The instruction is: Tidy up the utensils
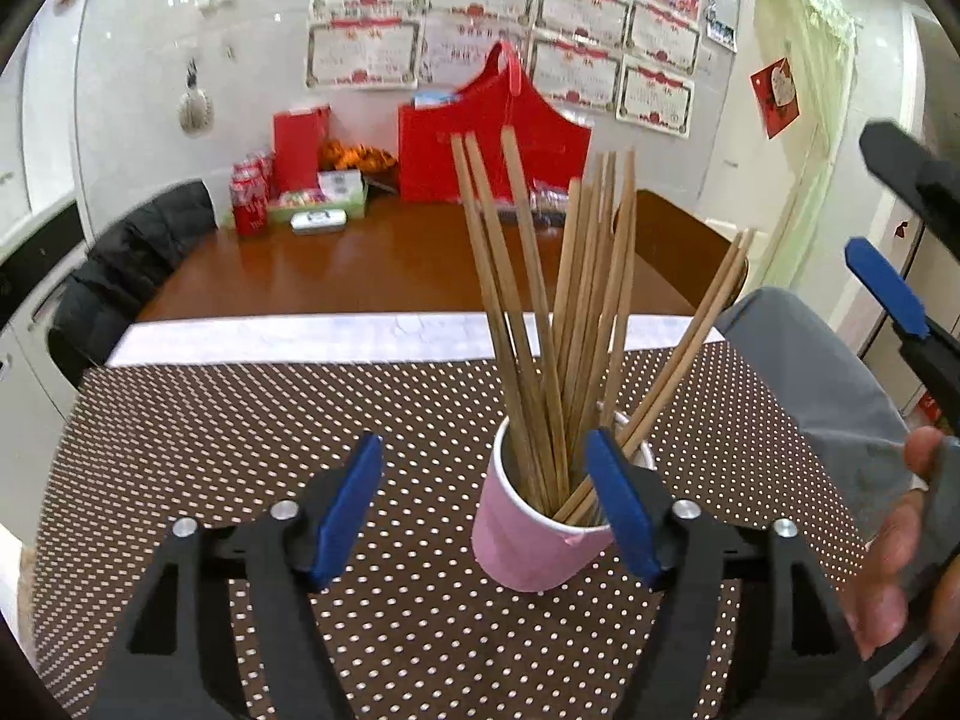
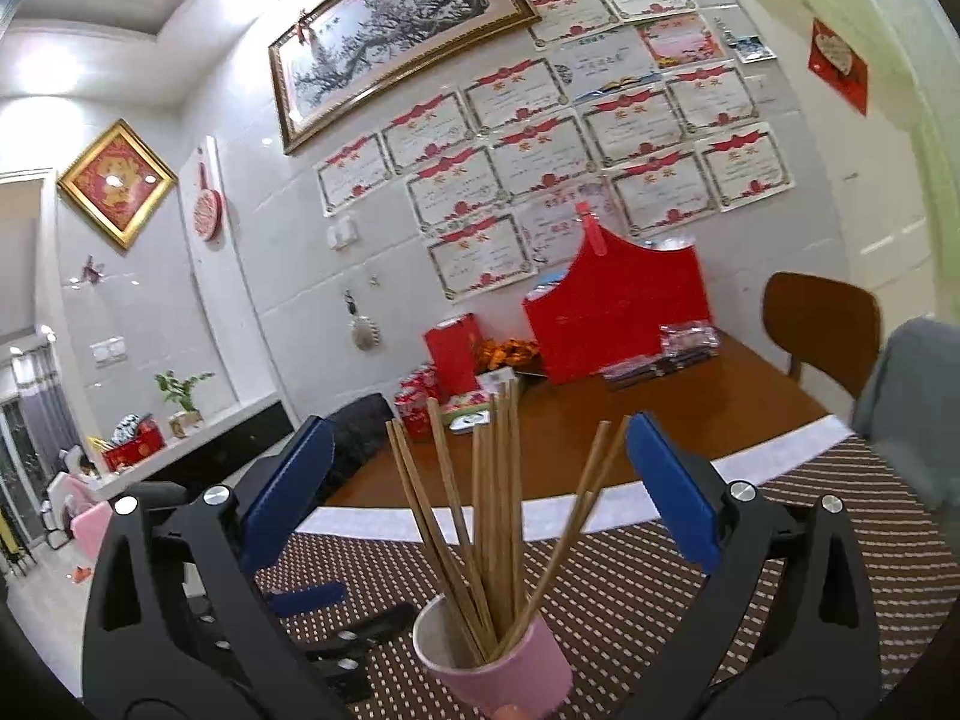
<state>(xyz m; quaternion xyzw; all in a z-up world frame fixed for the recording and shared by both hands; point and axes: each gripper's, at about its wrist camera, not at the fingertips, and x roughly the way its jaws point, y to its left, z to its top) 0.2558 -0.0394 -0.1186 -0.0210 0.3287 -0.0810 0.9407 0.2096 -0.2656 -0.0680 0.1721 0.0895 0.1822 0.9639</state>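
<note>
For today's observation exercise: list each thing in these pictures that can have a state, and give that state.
Pink cup: upright on the dotted mat, holding chopsticks.
Chopsticks: standing in the cup, fanned outward.
Left gripper: jaws open, holding nothing.
Right gripper: jaws open wide, holding nothing.

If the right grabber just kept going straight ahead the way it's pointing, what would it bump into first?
Most likely the chopsticks standing in the pink cup. They rise right between the open right gripper fingers, ahead of it. Exact depth is hard to judge through the fisheye lens, so it might only brush their tops.
</note>
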